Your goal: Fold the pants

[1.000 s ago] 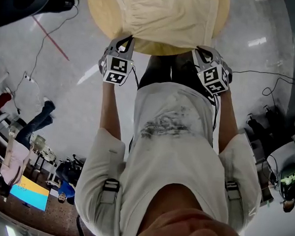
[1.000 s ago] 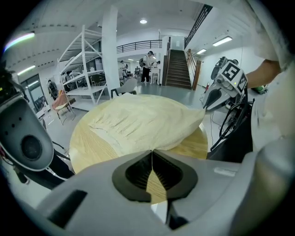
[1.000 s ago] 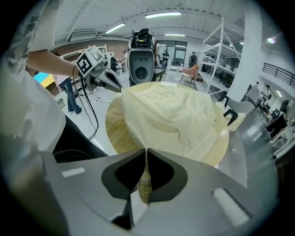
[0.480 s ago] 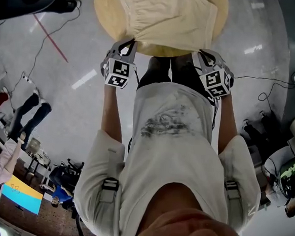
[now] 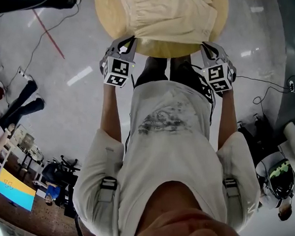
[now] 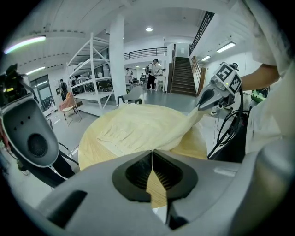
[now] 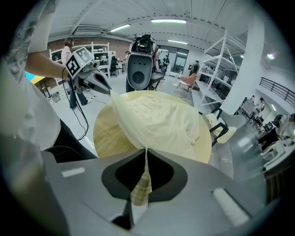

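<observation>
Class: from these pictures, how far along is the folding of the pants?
Done: the pale yellow cloth pants lie spread on the round wooden table. In hand: the left tool and right tool are each shut on the near edge, raised off the table. Left: no fold shows yet; carrying the edge across and laying it down.

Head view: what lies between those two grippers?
In the head view, the pants, pinched by the left gripper and right gripper, span between them over the table rim.
</observation>
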`<state>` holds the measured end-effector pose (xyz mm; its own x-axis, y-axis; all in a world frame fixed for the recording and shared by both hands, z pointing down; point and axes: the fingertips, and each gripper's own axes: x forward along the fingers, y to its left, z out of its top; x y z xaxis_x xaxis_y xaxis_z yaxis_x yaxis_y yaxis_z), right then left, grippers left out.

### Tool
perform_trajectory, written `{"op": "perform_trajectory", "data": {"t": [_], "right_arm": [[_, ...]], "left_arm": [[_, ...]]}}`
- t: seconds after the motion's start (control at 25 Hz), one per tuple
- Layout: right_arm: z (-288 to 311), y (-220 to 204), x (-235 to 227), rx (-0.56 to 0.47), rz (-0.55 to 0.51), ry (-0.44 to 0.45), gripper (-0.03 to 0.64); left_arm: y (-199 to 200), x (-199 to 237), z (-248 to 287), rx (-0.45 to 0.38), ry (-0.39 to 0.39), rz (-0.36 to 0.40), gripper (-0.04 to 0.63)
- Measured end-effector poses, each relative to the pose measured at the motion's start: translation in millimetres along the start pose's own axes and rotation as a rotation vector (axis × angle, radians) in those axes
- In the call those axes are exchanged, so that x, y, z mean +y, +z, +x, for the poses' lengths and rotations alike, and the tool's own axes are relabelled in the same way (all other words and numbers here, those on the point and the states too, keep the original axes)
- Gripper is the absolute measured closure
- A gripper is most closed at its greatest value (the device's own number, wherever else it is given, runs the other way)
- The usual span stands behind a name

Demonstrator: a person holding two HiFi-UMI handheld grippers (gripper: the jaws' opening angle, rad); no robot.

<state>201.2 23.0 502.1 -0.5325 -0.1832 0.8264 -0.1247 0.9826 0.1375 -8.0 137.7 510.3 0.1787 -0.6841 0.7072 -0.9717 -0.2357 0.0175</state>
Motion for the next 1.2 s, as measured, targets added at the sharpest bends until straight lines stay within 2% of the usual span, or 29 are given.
{"op": "perform_trajectory", "data": {"t": [0.4, 0.64, 1.2], "right_arm": [[20.8, 22.8, -56.9, -0.026, -0.081, 0.047, 0.598], [45.7, 48.5, -87.9, -0.039, -0.173, 0.087, 0.598], [87.8, 98.7, -147.1, -0.092, -0.314, 0.14, 0.598]], "left_arm": [[28.5, 18.1, 20.2, 0.004, 0.077, -0.063, 0.58], [35.2, 41.8, 35.1, 0.017, 0.132, -0.12, 0.58], [56.8, 85.8, 58.3, 0.021, 0.241, -0.184, 0.58]]}}
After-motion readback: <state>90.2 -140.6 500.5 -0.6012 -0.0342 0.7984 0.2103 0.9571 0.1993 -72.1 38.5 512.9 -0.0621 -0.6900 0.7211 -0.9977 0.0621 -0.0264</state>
